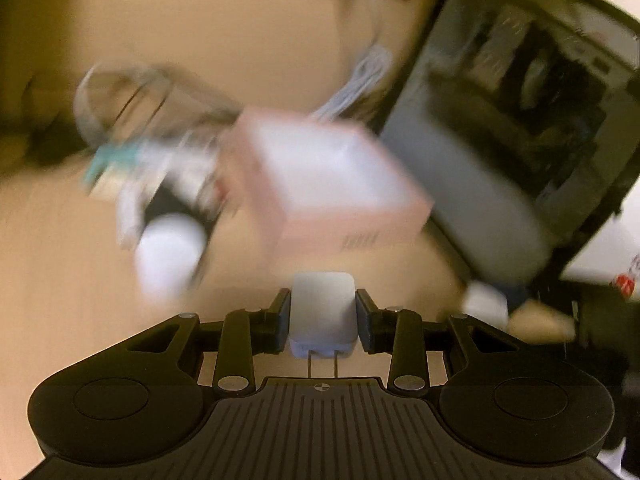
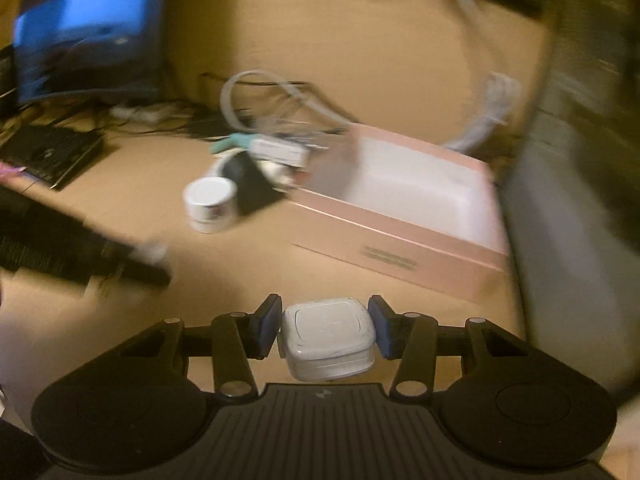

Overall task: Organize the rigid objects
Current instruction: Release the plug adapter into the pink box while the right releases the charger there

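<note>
two grippers over a wooden desk, each clamped on a small white object.

left wrist view: a white plug adapter (image 1: 322, 312) is gripped between the pads of the left gripper (image 1: 322, 314), its two metal prongs pointed back toward the camera. beyond it an open pink box (image 1: 320, 176) with a white inside is seen on the desk (image 1: 60, 260), with a white jar (image 1: 170, 252) to its left; both are heavily smeared, and the cable clutter behind them cannot be made out. right wrist view: a rounded white square case (image 2: 328, 338) is held between the pads of the right gripper (image 2: 326, 332), tilted slightly. the pink box (image 2: 404, 216) lies ahead and to the right, the white jar (image 2: 210, 204) ahead and to the left, well apart from the case. the right edge is blurred beyond reading.
</note>
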`<state>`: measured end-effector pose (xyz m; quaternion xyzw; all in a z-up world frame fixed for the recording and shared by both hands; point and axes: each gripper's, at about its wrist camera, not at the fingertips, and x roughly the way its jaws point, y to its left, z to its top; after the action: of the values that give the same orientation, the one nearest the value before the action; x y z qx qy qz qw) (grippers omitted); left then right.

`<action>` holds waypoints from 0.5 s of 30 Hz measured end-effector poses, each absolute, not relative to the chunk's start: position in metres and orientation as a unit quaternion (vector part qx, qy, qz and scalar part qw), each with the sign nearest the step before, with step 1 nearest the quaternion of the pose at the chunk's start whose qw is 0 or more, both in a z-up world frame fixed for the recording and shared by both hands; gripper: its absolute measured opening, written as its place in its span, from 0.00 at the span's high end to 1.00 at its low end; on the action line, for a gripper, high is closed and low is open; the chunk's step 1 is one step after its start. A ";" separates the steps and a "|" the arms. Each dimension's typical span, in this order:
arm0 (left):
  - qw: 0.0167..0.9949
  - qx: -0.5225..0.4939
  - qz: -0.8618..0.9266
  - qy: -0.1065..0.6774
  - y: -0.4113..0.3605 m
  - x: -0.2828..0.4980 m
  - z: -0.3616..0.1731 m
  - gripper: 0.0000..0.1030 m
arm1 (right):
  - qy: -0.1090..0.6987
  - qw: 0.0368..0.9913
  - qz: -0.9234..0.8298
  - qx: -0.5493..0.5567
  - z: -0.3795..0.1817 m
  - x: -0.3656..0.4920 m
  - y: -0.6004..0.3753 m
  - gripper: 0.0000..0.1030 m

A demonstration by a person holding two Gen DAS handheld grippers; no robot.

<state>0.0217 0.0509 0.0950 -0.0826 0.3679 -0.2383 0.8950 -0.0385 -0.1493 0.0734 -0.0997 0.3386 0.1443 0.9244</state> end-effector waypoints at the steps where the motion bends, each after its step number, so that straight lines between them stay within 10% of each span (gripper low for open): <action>1: 0.901 -0.075 -0.243 0.352 0.041 0.035 0.107 0.64 | 0.336 0.928 0.134 -0.092 0.076 -0.043 -0.157 0.54; 15: 0.936 -0.091 -0.207 0.269 -0.022 0.136 0.122 0.63 | 0.330 0.942 0.047 -0.047 0.082 -0.065 -0.197 0.54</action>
<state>0.1365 -0.0219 0.1218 -0.0914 0.2694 -0.2069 0.9361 -0.0648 -0.1966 0.0823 -0.0468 0.3304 0.0471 0.9415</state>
